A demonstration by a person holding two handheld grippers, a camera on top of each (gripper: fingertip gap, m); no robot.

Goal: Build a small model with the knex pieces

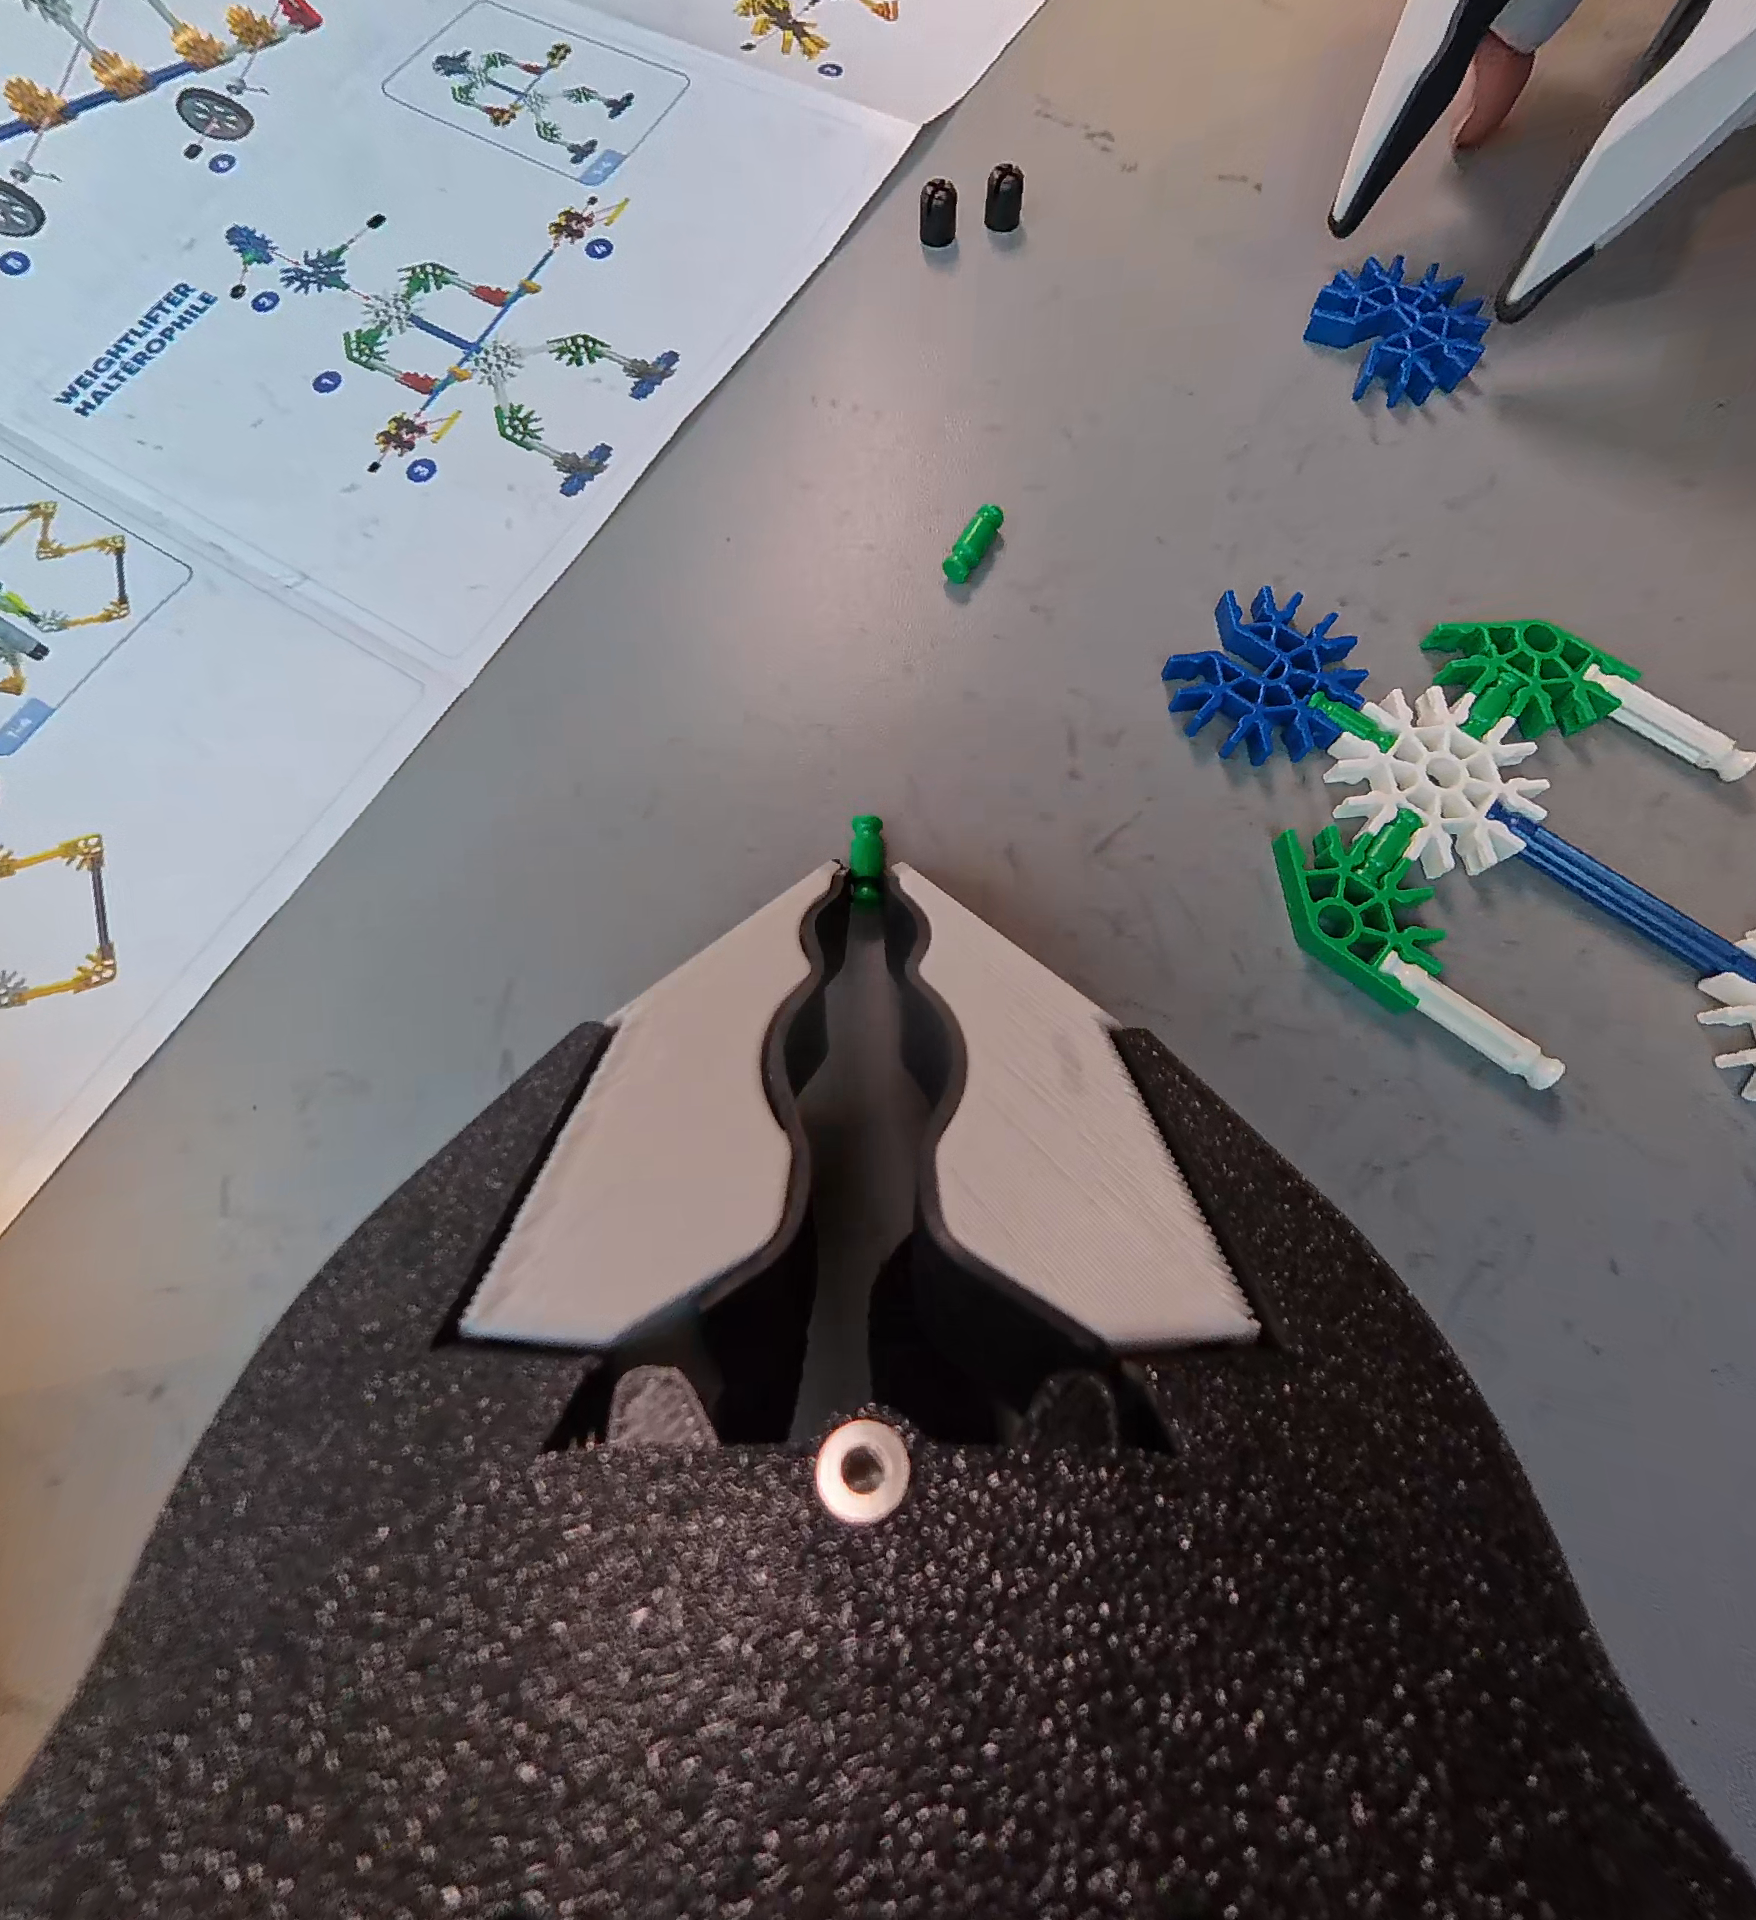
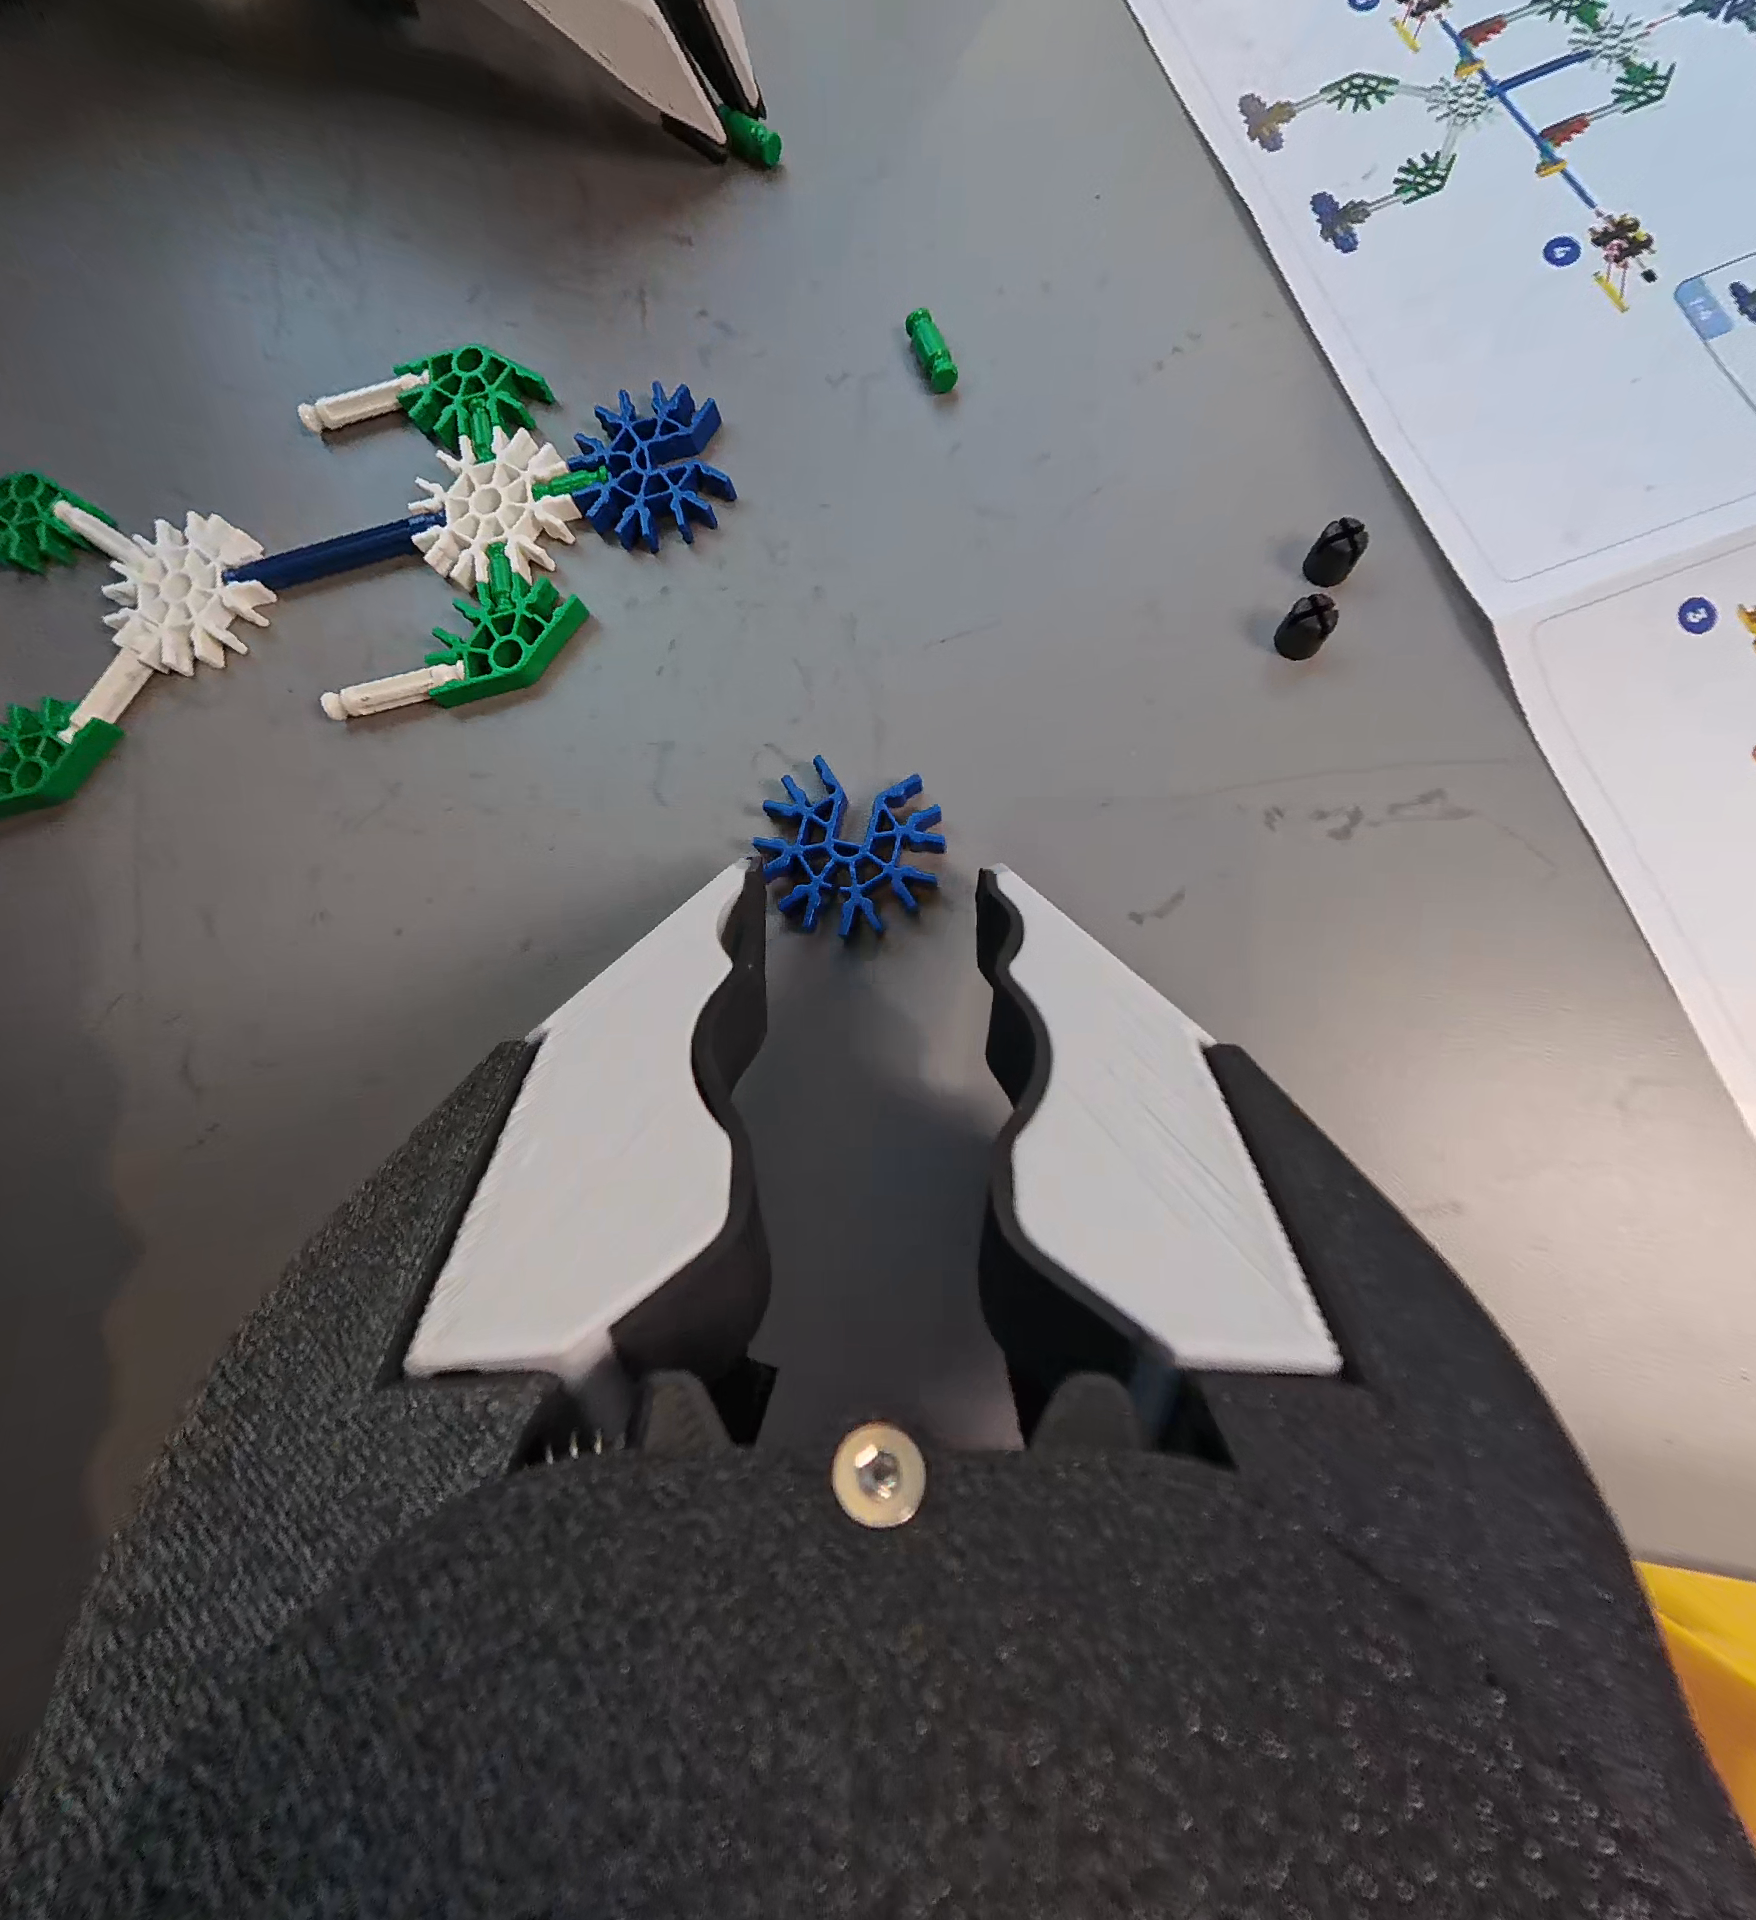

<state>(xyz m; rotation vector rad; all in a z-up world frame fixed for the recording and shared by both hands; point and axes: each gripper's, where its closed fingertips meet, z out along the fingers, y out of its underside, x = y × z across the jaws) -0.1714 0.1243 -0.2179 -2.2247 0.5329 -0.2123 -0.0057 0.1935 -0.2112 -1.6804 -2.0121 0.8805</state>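
Observation:
My left gripper [image 1: 866,871] is shut on a short green rod [image 1: 866,847], which sticks out past its tips; it also shows in the right wrist view [image 2: 752,137]. My right gripper [image 2: 866,875] is open just above the grey table, with a loose blue snowflake connector [image 2: 850,847] between and just beyond its tips. That connector also shows in the left wrist view [image 1: 1399,327], beside the right gripper's fingers [image 1: 1560,260]. A second short green rod [image 1: 972,542] lies loose on the table.
A partly built model of white, green and blue connectors and rods [image 2: 479,509] lies flat on the table. Two small black caps [image 2: 1321,587] stand near a printed instruction sheet [image 1: 230,436]. Something yellow [image 2: 1747,1714] is at the lower right. About 20 cm separates my left fingertips from my right.

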